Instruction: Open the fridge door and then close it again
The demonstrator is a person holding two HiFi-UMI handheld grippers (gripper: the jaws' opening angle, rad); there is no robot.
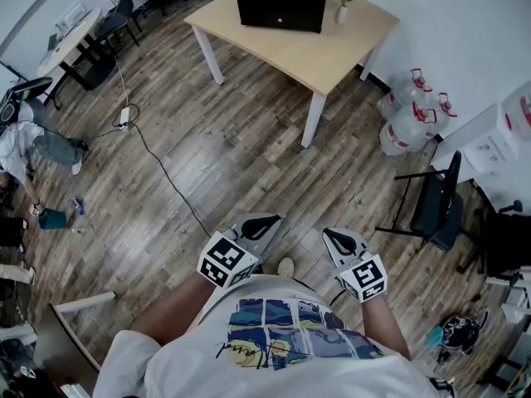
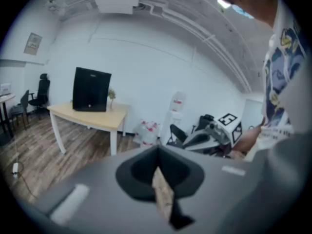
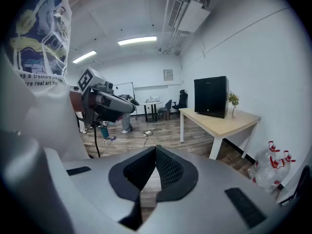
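**Mia:** What is far over on the left?

**Ben:** A person in grey trousers (image 1: 37, 145) is at nine o'clock. A thin black cable (image 1: 162, 172) runs across the brown wooden floor (image 1: 249, 139) from there toward the middle.

**Mia:** And the left gripper (image 1: 261, 225)?

**Ben:** It is grey with a black and white marker cube. It sits close to the person's white shirt at six o'clock. Its jaws are pressed together and nothing is in them.

**Mia:** Where is the fridge?

**Ben:** The small black box-shaped fridge (image 1: 280, 0) stands on the light wooden table with white legs (image 1: 282, 52) at twelve o'clock. It is well apart from both grippers. Its door looks closed. A little green plant in a white vase (image 1: 341, 2) stands just beside it, on the right.

**Mia:** And the right gripper (image 1: 340, 240)?

**Ben:** It is next to the left one. Its jaws are squeezed together too, and they hold nothing.

**Mia:** What is on the right?

**Ben:** Big clear water bottles with red caps (image 1: 411, 110) stand on the floor at two o'clock. A black chair (image 1: 436, 201) is at three o'clock.
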